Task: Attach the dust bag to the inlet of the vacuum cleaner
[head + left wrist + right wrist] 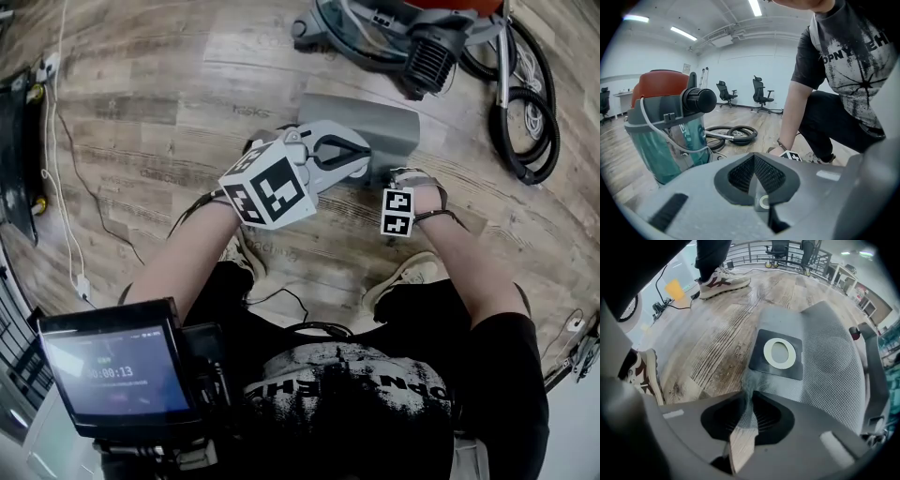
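Observation:
The grey mesh dust bag (pixel 375 127) lies flat on the wooden floor, its black collar with a white ring (pixel 779 353) facing up. My right gripper (pixel 749 397) points straight down at the bag's near edge, its jaws shut on a fold of the bag (pixel 825 357). In the head view only the right gripper's (pixel 405 178) body and marker cube show. My left gripper (pixel 361 155) hovers over the bag, shut and empty. The vacuum cleaner (pixel 412 28) stands beyond the bag. The left gripper (pixel 754 159) view shows the vacuum's (pixel 665 136) teal tank, red lid and black inlet (pixel 698 100).
A coiled black hose with a metal tube (pixel 530 122) lies right of the vacuum. White cables (pixel 70 216) run along the floor at the left. The person's shoes (pixel 403 277) stand close behind the bag. Office chairs (pixel 761 93) stand far back.

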{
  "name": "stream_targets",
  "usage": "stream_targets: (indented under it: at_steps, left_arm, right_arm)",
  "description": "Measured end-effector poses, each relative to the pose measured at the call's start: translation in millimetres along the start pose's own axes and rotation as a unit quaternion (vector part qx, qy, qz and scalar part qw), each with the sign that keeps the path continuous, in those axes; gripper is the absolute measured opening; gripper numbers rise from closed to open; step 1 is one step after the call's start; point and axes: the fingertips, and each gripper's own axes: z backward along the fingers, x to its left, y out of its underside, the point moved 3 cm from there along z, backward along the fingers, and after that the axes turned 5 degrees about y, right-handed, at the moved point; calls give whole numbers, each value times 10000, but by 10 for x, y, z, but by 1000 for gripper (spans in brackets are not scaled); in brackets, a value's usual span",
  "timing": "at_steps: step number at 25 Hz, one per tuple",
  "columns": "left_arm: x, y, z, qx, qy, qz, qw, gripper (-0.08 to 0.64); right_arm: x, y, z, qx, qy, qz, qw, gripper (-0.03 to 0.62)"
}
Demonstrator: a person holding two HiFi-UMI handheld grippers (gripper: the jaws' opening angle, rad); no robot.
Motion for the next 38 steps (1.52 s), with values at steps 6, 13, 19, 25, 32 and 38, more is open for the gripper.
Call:
stream_targets:
  at_steps: [6, 13, 19, 25, 32, 38]
  left_arm:
    - [-21, 55, -18, 47, 17, -12, 10000, 0]
    - [-142, 348, 36, 360, -99, 382, 9986, 0]
    - [-249, 651, -61, 863, -43, 812, 9929, 37]
    - [-246, 533, -166, 1527, -114, 9, 9882, 152]
    - [-65, 225, -132, 1577, -581, -418, 9849, 132]
    - [122, 70, 79, 1534, -902, -594, 9822, 31]
  right_arm:
    - [-143, 25, 116, -230, -111, -314, 9992, 34]
    - [-337, 205, 643, -914, -597, -396, 9932, 31]
    - [-774, 247, 1421, -1568, -572, -654, 9838, 31]
    - [-1007, 398, 2063, -1841, -613, -913, 9767, 31]
    - [-1149, 115, 2664, -2537, -753, -1110, 9579, 29]
    - [-1436, 80, 3009, -3013, -188, -1422, 9427, 40]
